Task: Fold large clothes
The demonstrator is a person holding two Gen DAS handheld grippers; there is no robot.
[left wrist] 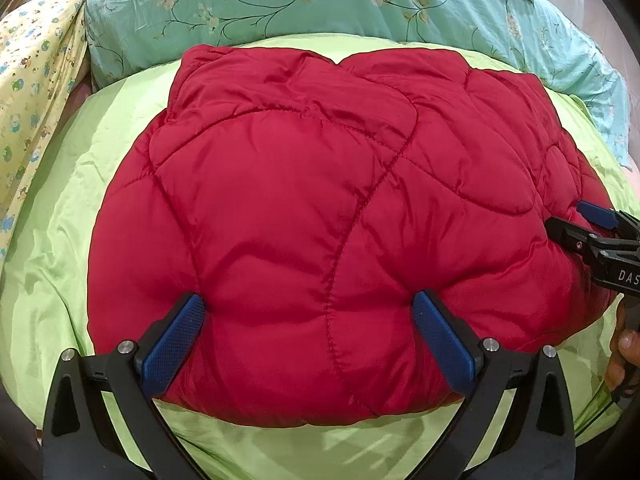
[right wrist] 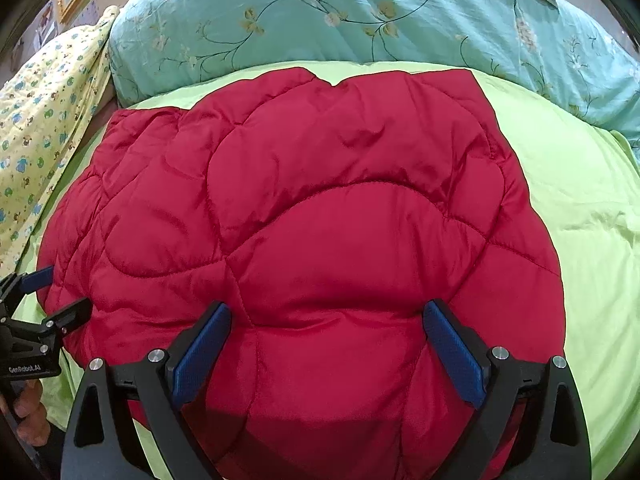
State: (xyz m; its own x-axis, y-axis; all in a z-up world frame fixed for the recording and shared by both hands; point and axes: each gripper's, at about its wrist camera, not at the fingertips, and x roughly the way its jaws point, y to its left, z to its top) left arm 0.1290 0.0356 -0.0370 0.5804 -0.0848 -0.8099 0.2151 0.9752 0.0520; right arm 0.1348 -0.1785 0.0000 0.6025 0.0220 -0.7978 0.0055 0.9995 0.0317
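A red quilted puffer jacket (left wrist: 304, 216) lies folded into a thick bundle on a lime green sheet (left wrist: 52, 240). It also fills the right wrist view (right wrist: 304, 240). My left gripper (left wrist: 308, 312) is open, its blue pads pressing into the near edge of the jacket on both sides of a fold. My right gripper (right wrist: 326, 320) is open in the same way on the jacket's near right part. The right gripper shows at the right edge of the left wrist view (left wrist: 592, 224). The left gripper shows at the left edge of the right wrist view (right wrist: 48, 296).
A teal floral quilt (left wrist: 320, 0) lies bunched behind the jacket, also in the right wrist view (right wrist: 360, 12). A yellow printed cloth (left wrist: 32, 92) lies at the far left. The green sheet (right wrist: 580, 208) spreads to the right of the jacket.
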